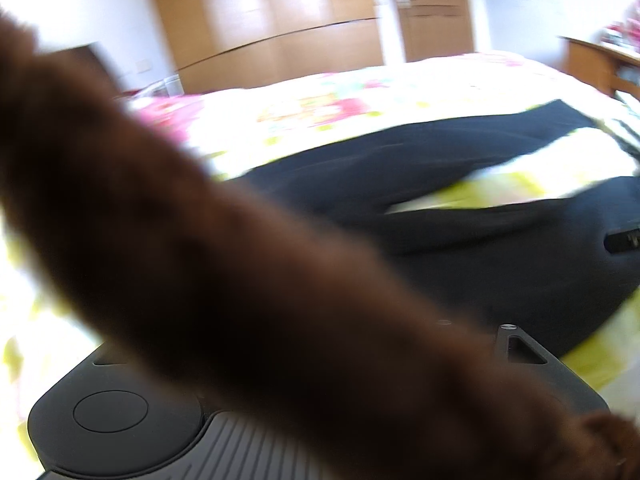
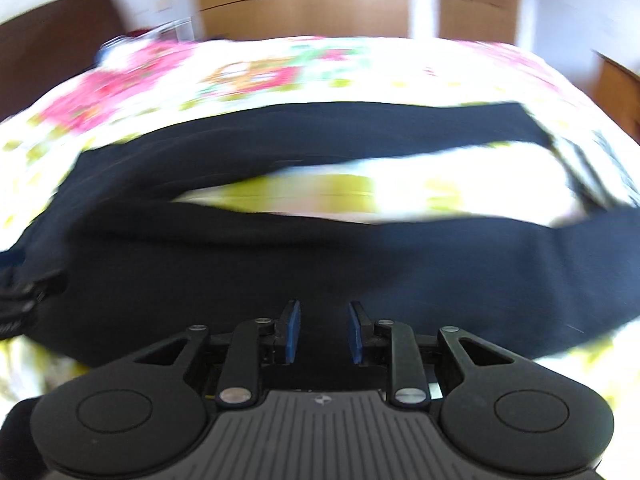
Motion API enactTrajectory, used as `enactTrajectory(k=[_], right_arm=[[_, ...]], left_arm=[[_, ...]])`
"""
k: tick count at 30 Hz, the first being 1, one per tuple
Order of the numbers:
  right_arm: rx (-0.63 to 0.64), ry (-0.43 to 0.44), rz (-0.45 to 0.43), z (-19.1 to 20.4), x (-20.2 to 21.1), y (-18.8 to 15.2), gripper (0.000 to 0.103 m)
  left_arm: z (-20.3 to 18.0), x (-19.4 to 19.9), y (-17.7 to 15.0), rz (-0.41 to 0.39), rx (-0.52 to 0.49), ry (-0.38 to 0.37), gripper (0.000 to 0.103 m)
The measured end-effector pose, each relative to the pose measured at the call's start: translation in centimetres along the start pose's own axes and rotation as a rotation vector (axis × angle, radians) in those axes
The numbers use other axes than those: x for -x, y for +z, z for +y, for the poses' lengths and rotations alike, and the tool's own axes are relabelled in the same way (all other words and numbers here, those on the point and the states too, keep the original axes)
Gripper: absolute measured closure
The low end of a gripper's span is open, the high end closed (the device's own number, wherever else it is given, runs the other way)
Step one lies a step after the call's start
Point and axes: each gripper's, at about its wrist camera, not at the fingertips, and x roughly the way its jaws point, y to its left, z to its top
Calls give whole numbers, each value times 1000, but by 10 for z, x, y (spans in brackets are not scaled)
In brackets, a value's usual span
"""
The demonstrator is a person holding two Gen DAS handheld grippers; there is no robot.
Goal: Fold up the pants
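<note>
Navy pants [image 2: 280, 264] splayed, right gripper [image 2: 322, 334] spread empty, left jaws hidden by brown sleeve [image 1: 240, 280], cannot tell; risk single-layer grab

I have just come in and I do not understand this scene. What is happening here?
A person holds two grippers over dark pants spread on a flowered bedspread, the legs lying apart. The right gripper is open just above the cloth and holds nothing. A brown sleeve hides the fingers of the left gripper. Folding has not visibly begun.
</note>
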Motion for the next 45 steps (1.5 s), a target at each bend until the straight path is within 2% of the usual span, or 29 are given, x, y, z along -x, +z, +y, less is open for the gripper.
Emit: enactTrajectory(k=[3,5,9,11,13,17,24,26,29,36,40,42,45], right_arm=[[-150,-109,-8,-77,0,-3,62],[-203,-173,-15,-117,-2,-5,62],[-304,-276,-29,-171,-9,-2,62],[-372,-298,-21,-200,-7,-16,62],[-388,-303,-14,-214,-11,-21,62],[-334,-337,-4,-219,-16,-21,62],[-330,-390,33,-232,-13,-21,61],[-317,-408,40,-229,-7,-20,61],[-274,-406,-10,-214,18,-19,61],[-94,-296,-111,-141,54,-6,59],[29,-203,-147,-89,58,11,58],[89,-146,-151,-64,56,23,58],[197,-42,-150,-24,45,42,57]], left_arm=[[-61,-10,19,-14,-68,-105,25],[-94,-19,29,-15,-106,-157,25],[-146,-42,44,6,-147,-229,25],[-165,-53,48,17,-161,-254,25],[-180,-65,49,46,-180,-260,25],[-193,-77,46,104,-176,-282,25],[-205,-73,47,126,-194,-274,25],[-206,-69,47,123,-196,-274,25],[-198,-56,50,89,-194,-276,25],[-154,-30,54,4,-162,-212,25],[-114,-18,53,-37,-122,-153,24],[-85,-15,52,-49,-90,-122,21],[-39,-13,50,-55,-62,-44,21]])
